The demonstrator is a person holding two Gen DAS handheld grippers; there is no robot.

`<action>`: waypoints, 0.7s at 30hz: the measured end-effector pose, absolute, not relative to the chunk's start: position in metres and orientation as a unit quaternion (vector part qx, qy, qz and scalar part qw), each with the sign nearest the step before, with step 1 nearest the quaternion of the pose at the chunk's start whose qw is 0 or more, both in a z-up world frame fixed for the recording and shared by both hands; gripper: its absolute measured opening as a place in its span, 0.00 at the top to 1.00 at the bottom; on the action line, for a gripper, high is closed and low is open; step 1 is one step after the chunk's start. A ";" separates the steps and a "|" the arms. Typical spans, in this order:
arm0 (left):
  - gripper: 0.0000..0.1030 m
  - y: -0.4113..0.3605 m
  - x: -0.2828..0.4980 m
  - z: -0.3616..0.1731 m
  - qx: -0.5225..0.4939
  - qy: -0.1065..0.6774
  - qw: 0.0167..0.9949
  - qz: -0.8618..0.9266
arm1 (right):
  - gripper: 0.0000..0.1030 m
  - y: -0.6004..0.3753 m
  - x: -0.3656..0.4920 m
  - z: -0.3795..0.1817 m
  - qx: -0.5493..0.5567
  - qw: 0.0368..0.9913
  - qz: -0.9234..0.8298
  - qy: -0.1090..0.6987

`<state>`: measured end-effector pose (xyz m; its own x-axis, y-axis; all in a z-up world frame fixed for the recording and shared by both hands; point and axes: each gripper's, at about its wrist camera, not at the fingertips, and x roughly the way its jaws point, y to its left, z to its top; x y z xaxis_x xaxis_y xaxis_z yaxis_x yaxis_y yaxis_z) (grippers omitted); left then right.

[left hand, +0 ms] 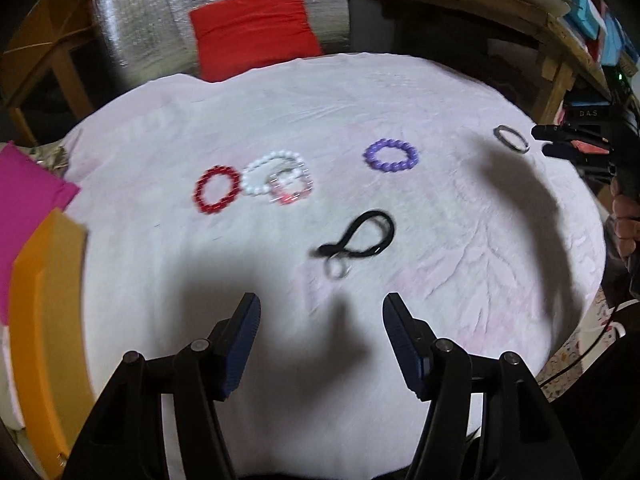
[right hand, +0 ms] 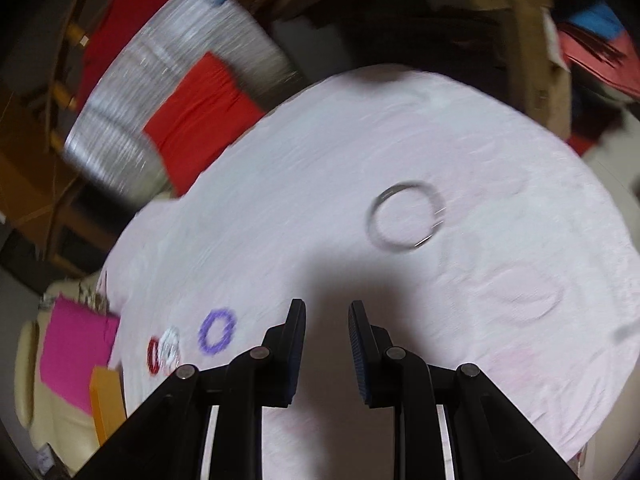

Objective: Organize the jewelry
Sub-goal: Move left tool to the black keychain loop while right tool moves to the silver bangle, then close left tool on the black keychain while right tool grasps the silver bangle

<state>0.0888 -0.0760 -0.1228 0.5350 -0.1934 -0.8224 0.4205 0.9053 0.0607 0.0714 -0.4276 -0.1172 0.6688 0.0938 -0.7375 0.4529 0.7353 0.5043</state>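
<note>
- Jewelry lies spread on a table under a pale pink cloth (left hand: 280, 112).
- Left gripper (left hand: 321, 320) at 6 o'clock, fingers wide apart, holding nothing.
- Right gripper (right hand: 327, 322), fingers partly apart, empty above the cloth.
- Black cord loop (left hand: 362, 238) with a small ring, centre.
- Purple bead bracelet (left hand: 391, 155) at 1 o'clock.
- White bead bracelet (left hand: 272, 172), overlapped by a clear one, just beside the red bead bracelet (left hand: 217, 194) at 10 o'clock.
- Silver bangle (right hand: 405, 214) at 2 o'clock.

A white cloth (left hand: 280, 100) covers the tabletop. Left of the purple bracelet (left hand: 391, 155): white (left hand: 266, 172), clear (left hand: 290, 186) and red (left hand: 217, 194) bracelets. Right: metal bangle (left hand: 511, 139). Nearer: black cord (left hand: 362, 238).
</note>
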 end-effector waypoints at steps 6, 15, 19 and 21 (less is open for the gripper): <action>0.32 -0.083 0.108 -0.135 0.104 0.445 0.864 -0.211 | 0.26 -0.464 0.081 -0.123 0.301 0.856 -0.154 0.392; 0.32 -0.097 0.127 -0.151 0.057 0.462 0.850 -0.246 | 0.26 -0.437 0.134 -0.145 0.143 0.868 -0.180 0.440; 0.32 -0.103 0.135 -0.157 0.052 0.465 0.849 -0.244 | 0.26 -0.436 0.142 -0.157 0.118 0.867 -0.198 0.442; 0.34 -0.103 0.137 -0.162 0.047 0.468 0.849 -0.243 | 0.32 -0.437 0.143 -0.161 0.116 0.862 -0.205 0.448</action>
<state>0.1366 -0.1030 -0.1615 0.4444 -0.3686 -0.8165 0.4564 0.8774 -0.1477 0.1429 -0.4375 -0.1612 0.5135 -0.2497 -0.8210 0.4580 0.8888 0.0161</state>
